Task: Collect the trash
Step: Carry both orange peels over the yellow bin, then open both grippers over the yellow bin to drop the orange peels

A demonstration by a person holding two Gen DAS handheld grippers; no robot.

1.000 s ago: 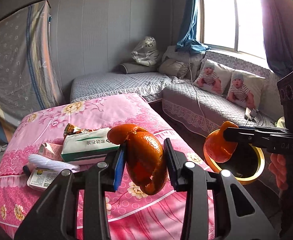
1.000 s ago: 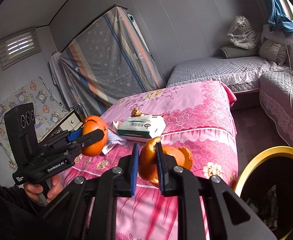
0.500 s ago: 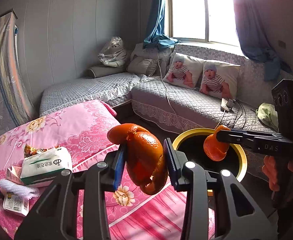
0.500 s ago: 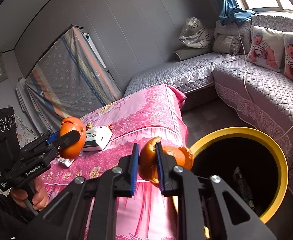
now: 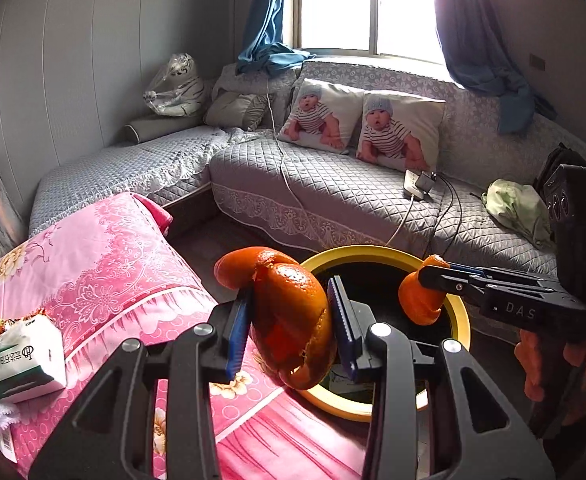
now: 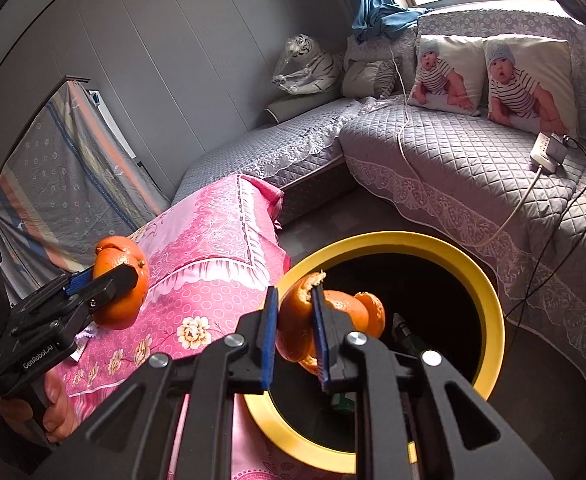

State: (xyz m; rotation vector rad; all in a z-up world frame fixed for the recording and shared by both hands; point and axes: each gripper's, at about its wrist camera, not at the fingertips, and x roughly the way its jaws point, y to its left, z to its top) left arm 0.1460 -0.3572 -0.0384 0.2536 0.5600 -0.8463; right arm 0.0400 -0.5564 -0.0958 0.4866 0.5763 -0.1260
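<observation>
My left gripper (image 5: 289,330) is shut on a large piece of orange peel (image 5: 289,316), held over the near rim of a yellow-rimmed black trash bin (image 5: 373,253). My right gripper (image 6: 295,330) is shut on another orange peel (image 6: 293,320), held over the left side of the bin (image 6: 445,245). The right gripper with its peel (image 5: 419,300) shows at the right of the left wrist view, above the bin's mouth. The left gripper with its peel (image 6: 119,284) shows at the left of the right wrist view, above the pink bed.
A pink flowered bed (image 5: 105,264) lies left of the bin, with a tissue pack (image 5: 25,356) and wrappers at its left edge. A grey quilted corner sofa (image 5: 333,184) with baby-print pillows, cables and a power strip (image 6: 549,152) stands behind the bin.
Both grippers have swung right from the bed toward the bin, each still holding its peel. The bin is now larger and closer in both views.
</observation>
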